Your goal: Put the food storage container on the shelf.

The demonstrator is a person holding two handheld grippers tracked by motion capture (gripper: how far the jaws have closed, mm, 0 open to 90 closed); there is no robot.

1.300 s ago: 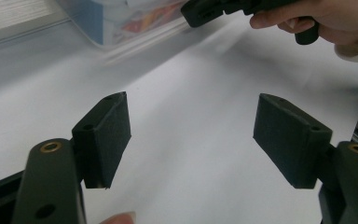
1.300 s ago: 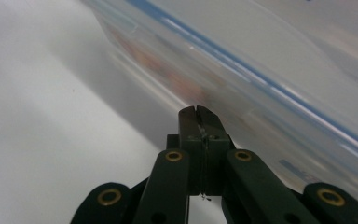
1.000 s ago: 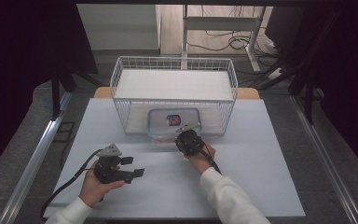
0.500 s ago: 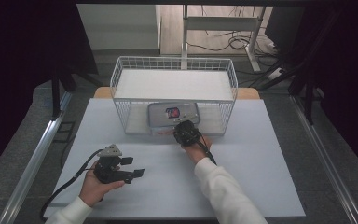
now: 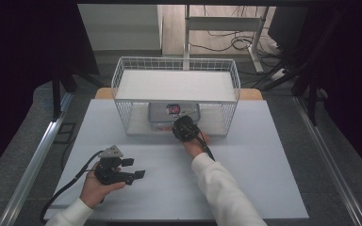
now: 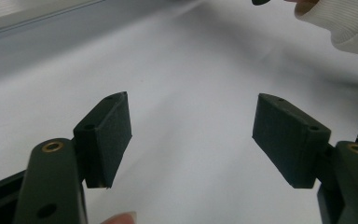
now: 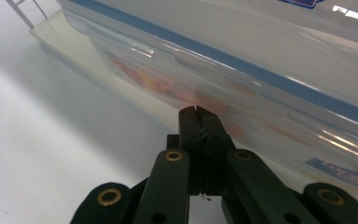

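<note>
Black jaws of the right gripper (image 7: 198, 110) are pressing together against the clear container (image 7: 242, 70); left gripper (image 6: 191, 135) is gaping wide over the tabletop (image 6: 177, 70).

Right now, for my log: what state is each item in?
left hand-held gripper: open, holding nothing, above the table.
right hand-held gripper: shut, tips against the container.
lidded plastic container: closed, on the wire rack's lower shelf.

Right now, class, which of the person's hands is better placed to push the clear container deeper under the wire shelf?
The right. Its tongs are shut, tips at the clear container under the wire shelf. The left tongs sit open, well away over the bare table.
</note>
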